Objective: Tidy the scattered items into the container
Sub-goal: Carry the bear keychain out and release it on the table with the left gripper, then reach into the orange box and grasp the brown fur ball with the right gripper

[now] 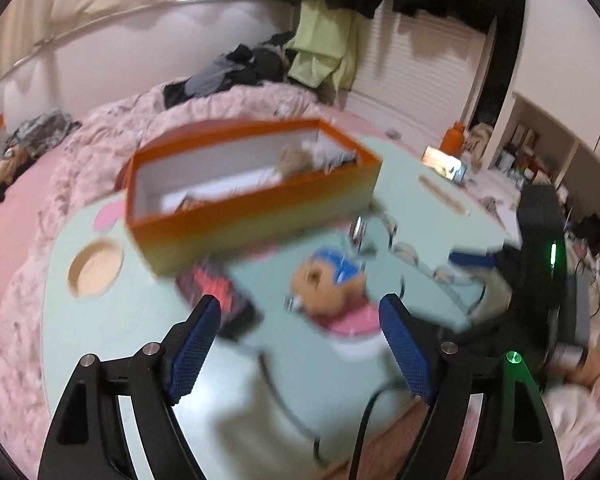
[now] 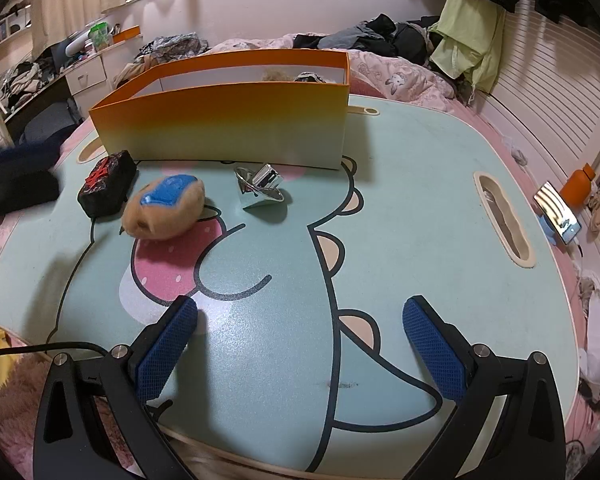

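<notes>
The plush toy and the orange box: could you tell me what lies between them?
In the right wrist view, only bare tabletop separates the plush toy from the orange box.

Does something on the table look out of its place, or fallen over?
Three items lie outside the orange cardboard box: a black pouch with red marking, a tan plush with blue patch, and a shiny silver object tipped sideways.

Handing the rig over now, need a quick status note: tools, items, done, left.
Left tool: open, empty, aimed at the plush toy.
Right tool: open, empty, over bare lap table.
Orange box: at the table's far side, a few items already inside.
Left to do: plush toy, black pouch and silver object, all lying in front of the box.
</notes>
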`<state>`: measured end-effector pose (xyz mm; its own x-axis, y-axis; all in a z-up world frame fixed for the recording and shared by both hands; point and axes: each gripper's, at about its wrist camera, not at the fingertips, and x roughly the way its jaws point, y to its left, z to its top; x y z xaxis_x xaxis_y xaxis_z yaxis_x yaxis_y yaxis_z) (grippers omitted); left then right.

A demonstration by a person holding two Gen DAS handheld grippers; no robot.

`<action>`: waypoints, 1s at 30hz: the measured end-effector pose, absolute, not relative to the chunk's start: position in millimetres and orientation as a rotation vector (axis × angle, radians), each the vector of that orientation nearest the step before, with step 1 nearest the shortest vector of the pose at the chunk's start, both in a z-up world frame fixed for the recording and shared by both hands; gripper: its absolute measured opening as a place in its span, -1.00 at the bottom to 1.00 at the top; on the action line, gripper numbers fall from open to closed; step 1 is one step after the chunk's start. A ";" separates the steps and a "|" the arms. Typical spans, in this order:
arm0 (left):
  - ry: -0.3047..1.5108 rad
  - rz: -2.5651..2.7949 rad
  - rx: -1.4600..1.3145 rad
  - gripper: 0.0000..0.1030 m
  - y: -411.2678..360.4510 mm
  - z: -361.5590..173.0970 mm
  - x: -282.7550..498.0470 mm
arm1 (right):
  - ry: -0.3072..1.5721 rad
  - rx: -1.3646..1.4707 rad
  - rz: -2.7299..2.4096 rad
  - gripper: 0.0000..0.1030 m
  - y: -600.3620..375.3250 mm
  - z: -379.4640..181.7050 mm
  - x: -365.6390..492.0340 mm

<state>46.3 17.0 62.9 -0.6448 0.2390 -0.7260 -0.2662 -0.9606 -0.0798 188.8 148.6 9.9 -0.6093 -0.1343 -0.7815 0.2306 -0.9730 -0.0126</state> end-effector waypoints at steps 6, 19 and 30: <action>0.056 2.717 -1.221 0.57 5.7 32.0 79.2 | 0.165 1.270 -2.643 0.99 149.5 10.3 188.2; 0.030 2.848 -1.253 0.93 -3.2 5.3 65.7 | 0.166 1.268 -2.643 0.99 151.9 10.5 188.0; 0.012 2.884 -1.196 1.00 -3.6 2.1 66.7 | 0.166 1.268 -2.647 0.99 153.7 10.2 188.9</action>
<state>66.7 -3.6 2.1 -0.7061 0.0153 -0.7079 -0.0211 -0.9998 -0.0006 188.9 153.7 10.2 -0.6114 -0.1321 -0.7802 0.2284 -0.9735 -0.0142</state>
